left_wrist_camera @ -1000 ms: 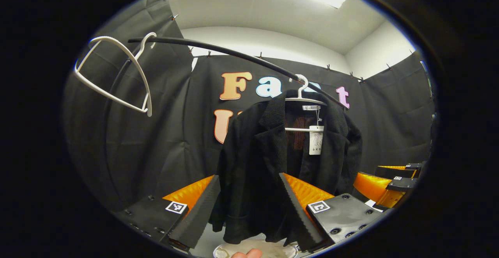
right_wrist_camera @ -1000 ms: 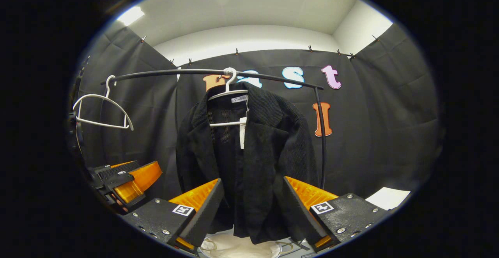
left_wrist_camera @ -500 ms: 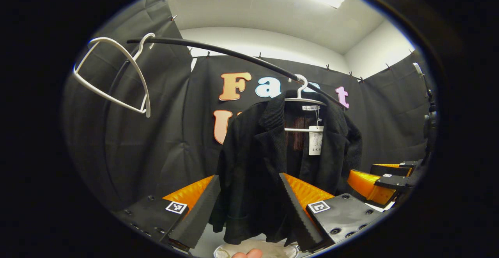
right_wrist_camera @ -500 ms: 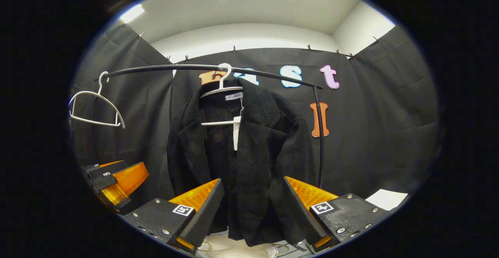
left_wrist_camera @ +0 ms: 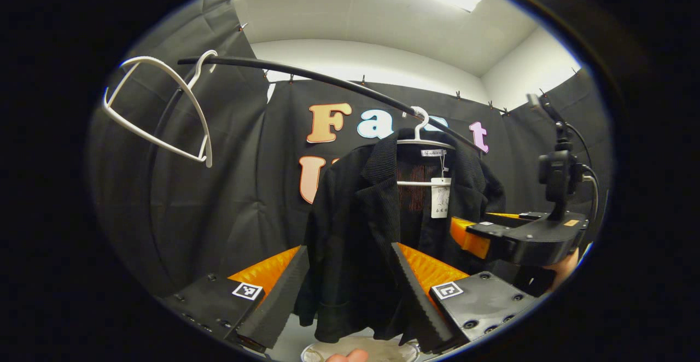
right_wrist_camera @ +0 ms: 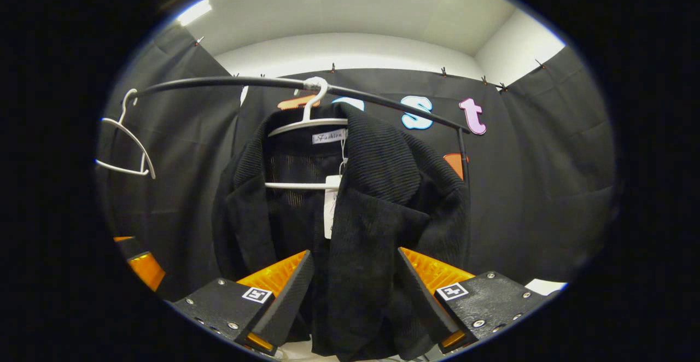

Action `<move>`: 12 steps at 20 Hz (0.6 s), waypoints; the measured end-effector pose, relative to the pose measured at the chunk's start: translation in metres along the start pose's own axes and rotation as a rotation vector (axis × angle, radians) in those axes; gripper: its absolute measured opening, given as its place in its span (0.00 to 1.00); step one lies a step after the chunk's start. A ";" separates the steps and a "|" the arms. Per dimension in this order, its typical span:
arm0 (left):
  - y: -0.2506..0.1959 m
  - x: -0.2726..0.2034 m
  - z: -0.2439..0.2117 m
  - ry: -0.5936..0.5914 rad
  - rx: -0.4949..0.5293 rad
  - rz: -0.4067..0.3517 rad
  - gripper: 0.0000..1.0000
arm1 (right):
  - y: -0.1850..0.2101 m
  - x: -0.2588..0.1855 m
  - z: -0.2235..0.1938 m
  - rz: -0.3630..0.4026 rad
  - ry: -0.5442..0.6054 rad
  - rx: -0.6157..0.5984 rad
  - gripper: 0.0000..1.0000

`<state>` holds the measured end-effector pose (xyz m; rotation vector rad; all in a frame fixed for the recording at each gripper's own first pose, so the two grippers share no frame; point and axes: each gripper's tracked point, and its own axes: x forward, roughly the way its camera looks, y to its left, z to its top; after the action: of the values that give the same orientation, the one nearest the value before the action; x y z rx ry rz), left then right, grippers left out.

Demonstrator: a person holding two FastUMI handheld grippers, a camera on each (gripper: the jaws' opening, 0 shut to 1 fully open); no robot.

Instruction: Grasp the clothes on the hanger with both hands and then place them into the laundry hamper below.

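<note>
- Left gripper (left_wrist_camera: pixel 350 296): jaws spread wide, nothing pressed between the fingers.
- Straight ahead of it, framed in the gap between its two fingers: black jacket (left_wrist_camera: pixel 377 241), hanging on a white hanger (left_wrist_camera: pixel 424 138) hooked over a black rail (left_wrist_camera: pixel 328 80).
- Jacket hem level with the fingertips; contact with either finger not clear.
- Up and to the left of the left gripper: a bare white hanger (left_wrist_camera: pixel 164 110), tilted, hooked near the rail's left end.
- Ahead, inside the jacket's open front: a white tag (left_wrist_camera: pixel 440 198) dangling from the collar.
- Low, just beneath the hem and between the fingers: pale rim of the laundry hamper (left_wrist_camera: pixel 361 348), with a fingertip of the person (left_wrist_camera: pixel 344 357) at the bottom edge.
- To the right of the left gripper, a little higher: right gripper (left_wrist_camera: pixel 476 236), orange finger close beside the jacket's far sleeve; touching or not, cannot tell.
- Right gripper (right_wrist_camera: pixel 353 296), own view: jaws wide apart, gripping nothing.
- Directly ahead and close: black jacket (right_wrist_camera: pixel 350 231), its front panel hanging down between the two fingers.
- Above: white hanger (right_wrist_camera: pixel 306 124) on the rail (right_wrist_camera: pixel 219 82), tag (right_wrist_camera: pixel 331 206) at centre.
- Far left and low from the right gripper: an orange finger of the left gripper (right_wrist_camera: pixel 145 269).
- Upper left: bare white hanger (right_wrist_camera: pixel 123 149).
</note>
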<state>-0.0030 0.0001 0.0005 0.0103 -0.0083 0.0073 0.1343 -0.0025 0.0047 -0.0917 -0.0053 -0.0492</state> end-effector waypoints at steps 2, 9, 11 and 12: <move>0.001 0.001 0.000 0.001 -0.005 0.004 0.97 | -0.011 0.017 -0.006 -0.073 0.010 -0.035 0.99; -0.023 0.025 -0.002 0.000 -0.009 -0.082 0.96 | -0.023 0.047 -0.022 -0.102 0.059 -0.009 0.68; -0.037 0.041 0.000 -0.014 -0.013 -0.125 0.97 | -0.029 0.047 -0.023 -0.108 0.065 -0.011 0.39; -0.044 0.050 -0.001 -0.019 -0.010 -0.138 0.97 | -0.032 0.046 -0.023 -0.109 0.071 -0.012 0.25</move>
<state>0.0478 -0.0433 -0.0002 0.0011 -0.0262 -0.1310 0.1785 -0.0387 -0.0150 -0.1015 0.0606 -0.1614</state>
